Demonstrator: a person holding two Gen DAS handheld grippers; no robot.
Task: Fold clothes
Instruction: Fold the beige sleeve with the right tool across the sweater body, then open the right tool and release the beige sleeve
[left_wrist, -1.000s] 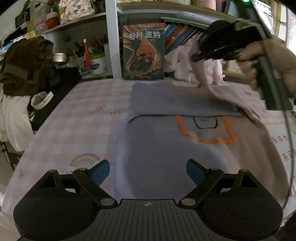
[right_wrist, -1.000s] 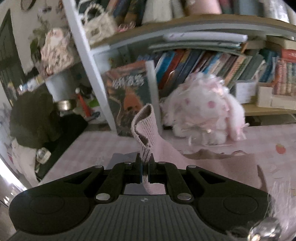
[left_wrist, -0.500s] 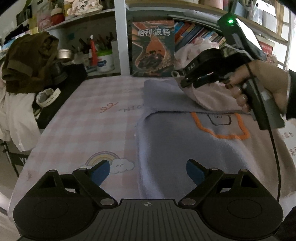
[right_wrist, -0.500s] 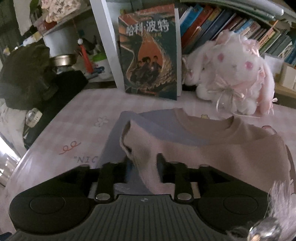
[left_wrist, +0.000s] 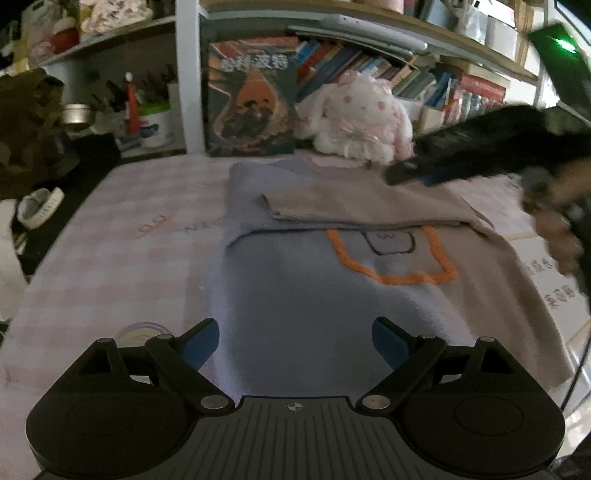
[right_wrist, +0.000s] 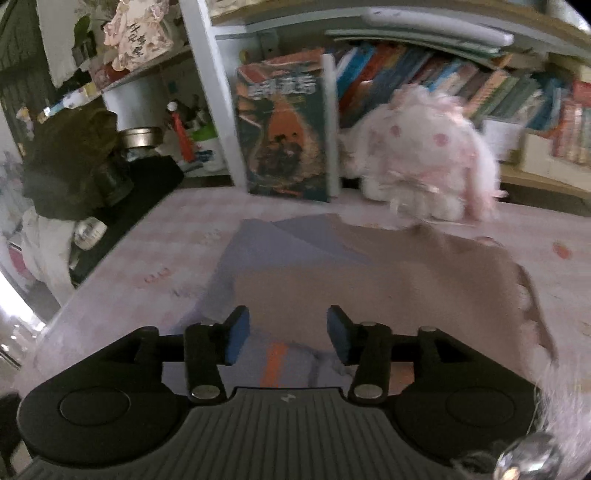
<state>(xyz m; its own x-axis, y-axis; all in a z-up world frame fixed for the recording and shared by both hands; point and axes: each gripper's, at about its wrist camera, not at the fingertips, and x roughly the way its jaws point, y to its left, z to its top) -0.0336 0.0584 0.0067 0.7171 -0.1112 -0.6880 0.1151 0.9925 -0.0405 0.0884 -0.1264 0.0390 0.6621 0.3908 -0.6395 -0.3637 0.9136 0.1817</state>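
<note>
A blue and tan sweater (left_wrist: 306, 291) with an orange outlined patch (left_wrist: 391, 258) lies flat on the pink checked table. Its tan sleeve (left_wrist: 354, 205) is folded across the chest, cuff end toward the left. My left gripper (left_wrist: 294, 341) is open over the sweater's lower hem, with nothing between its fingers. My right gripper (right_wrist: 288, 334) is open just above the folded sleeve (right_wrist: 369, 288), holding nothing. In the left wrist view the right gripper (left_wrist: 410, 177) hovers over the sweater's right shoulder, held by a hand (left_wrist: 557, 229).
A large book (left_wrist: 251, 103) and a white plush rabbit (left_wrist: 358, 122) stand at the table's back edge under the bookshelves. Dark clothes (left_wrist: 26, 129) and a white shoe (left_wrist: 40, 206) sit off the left side. A rainbow print (left_wrist: 142, 330) marks the table's near left.
The right gripper carried the tan sleeve across the chest, laid it down and opened. It has since drawn back to the right. The left gripper stayed open near the hem.
</note>
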